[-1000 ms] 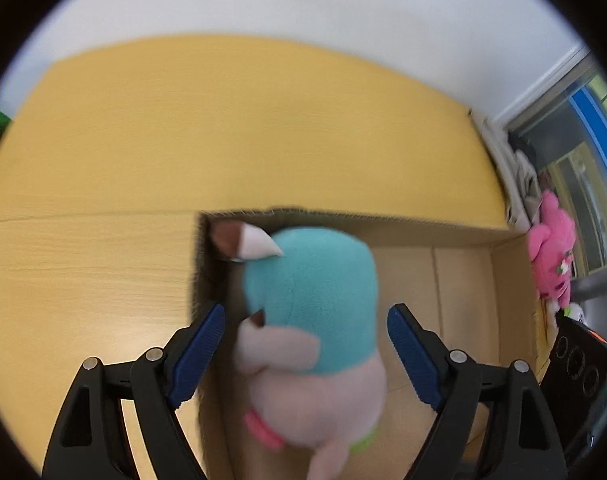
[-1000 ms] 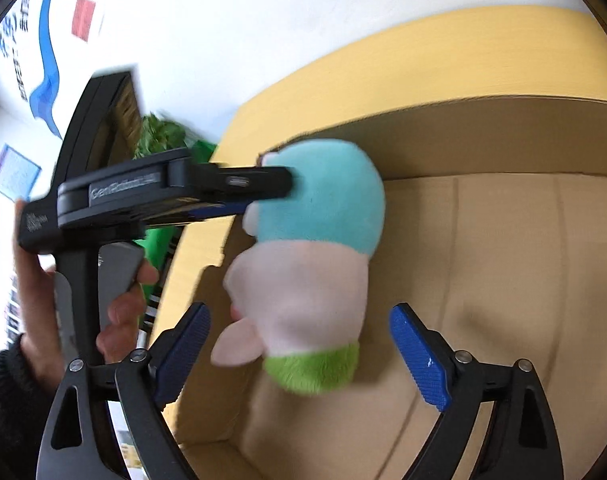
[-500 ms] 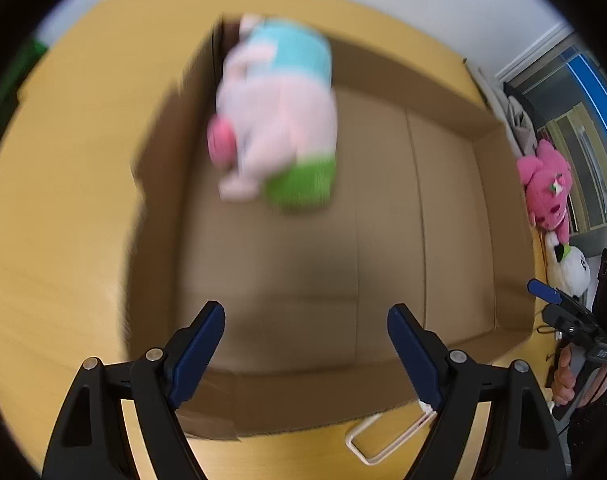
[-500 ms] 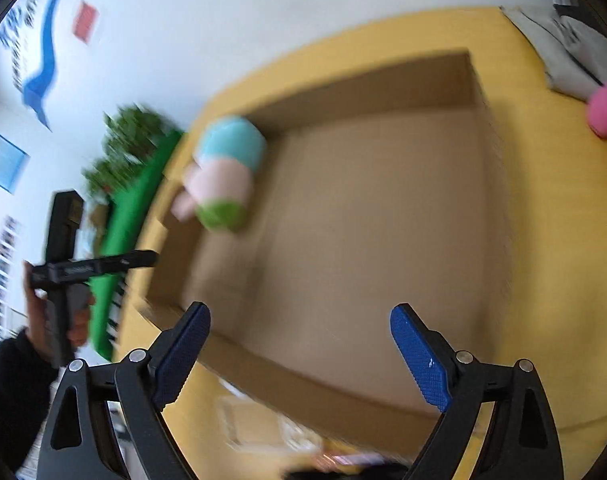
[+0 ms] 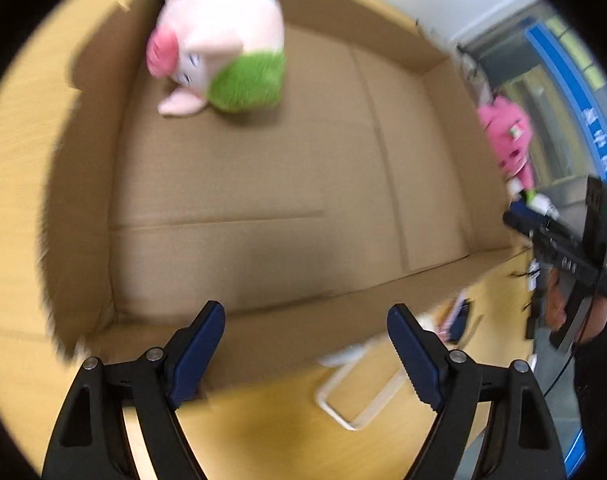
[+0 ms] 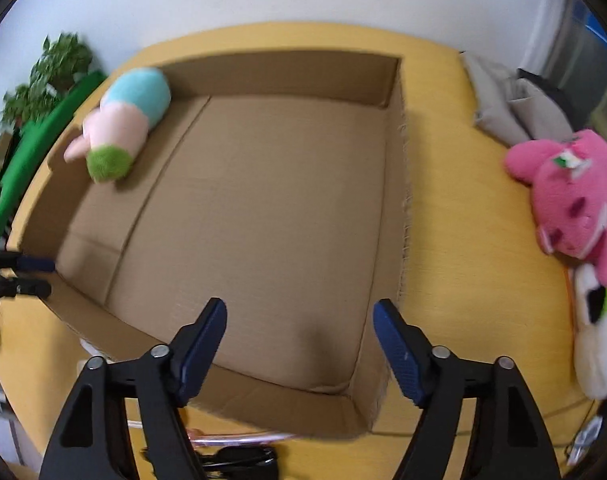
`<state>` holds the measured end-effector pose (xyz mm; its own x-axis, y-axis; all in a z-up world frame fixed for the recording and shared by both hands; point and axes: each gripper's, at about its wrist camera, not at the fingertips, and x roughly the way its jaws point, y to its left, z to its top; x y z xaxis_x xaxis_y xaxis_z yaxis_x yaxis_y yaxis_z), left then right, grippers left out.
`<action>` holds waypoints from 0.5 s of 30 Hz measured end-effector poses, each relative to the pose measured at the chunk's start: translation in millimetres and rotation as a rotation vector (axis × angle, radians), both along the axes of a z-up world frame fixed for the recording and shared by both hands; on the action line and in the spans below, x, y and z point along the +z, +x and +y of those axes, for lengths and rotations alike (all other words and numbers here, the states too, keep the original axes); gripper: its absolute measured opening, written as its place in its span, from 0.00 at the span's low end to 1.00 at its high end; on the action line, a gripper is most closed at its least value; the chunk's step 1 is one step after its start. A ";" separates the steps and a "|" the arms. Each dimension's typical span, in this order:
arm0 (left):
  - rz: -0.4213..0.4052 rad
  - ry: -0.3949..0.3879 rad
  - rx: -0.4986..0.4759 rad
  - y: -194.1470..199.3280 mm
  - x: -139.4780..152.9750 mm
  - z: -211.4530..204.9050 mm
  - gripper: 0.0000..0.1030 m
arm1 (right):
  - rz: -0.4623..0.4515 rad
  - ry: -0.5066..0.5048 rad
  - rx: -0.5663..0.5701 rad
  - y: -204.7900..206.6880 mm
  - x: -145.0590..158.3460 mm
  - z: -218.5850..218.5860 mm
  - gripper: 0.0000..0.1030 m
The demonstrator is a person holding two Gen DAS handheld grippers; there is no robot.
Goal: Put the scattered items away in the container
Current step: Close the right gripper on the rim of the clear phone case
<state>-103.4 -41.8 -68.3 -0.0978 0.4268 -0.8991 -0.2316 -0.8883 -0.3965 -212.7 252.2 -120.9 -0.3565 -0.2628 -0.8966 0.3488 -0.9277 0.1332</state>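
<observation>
A shallow cardboard box (image 6: 399, 128) lies on the yellow table; it also shows in the left wrist view (image 5: 83, 184). A pink, teal and green plush toy (image 6: 123, 120) lies in the box's far left corner, also in the left wrist view (image 5: 223, 44). A pink plush (image 6: 571, 192) and a white plush (image 6: 599, 344) lie on the table right of the box. My left gripper (image 5: 305, 344) is open and empty above the box's near wall. My right gripper (image 6: 299, 336) is open and empty above the box's near right part.
A white wire frame (image 5: 363, 396) and a small dark item (image 5: 457, 320) lie on the table in front of the box. Grey cloth (image 6: 507, 108) lies at the back right. A green plant (image 6: 47, 76) stands at the far left. Dark cables (image 6: 231, 458) lie by the near edge.
Both grippers pulled back and up from the plush toy, which now lies free in the box's corner. The right gripper swung to the right, so the pink and white plushes came into view.
</observation>
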 end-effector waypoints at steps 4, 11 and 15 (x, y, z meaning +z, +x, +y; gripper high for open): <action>0.059 -0.009 0.055 26.5 25.1 -6.0 0.82 | 0.004 -0.046 0.039 39.3 31.0 -17.2 0.86; -0.030 -0.075 0.148 51.7 5.1 3.9 0.82 | -0.129 0.025 0.221 72.7 -7.1 -73.4 0.78; -0.142 -0.080 0.182 69.1 -33.3 0.9 0.82 | -0.189 0.044 0.256 40.0 -47.8 -95.1 0.64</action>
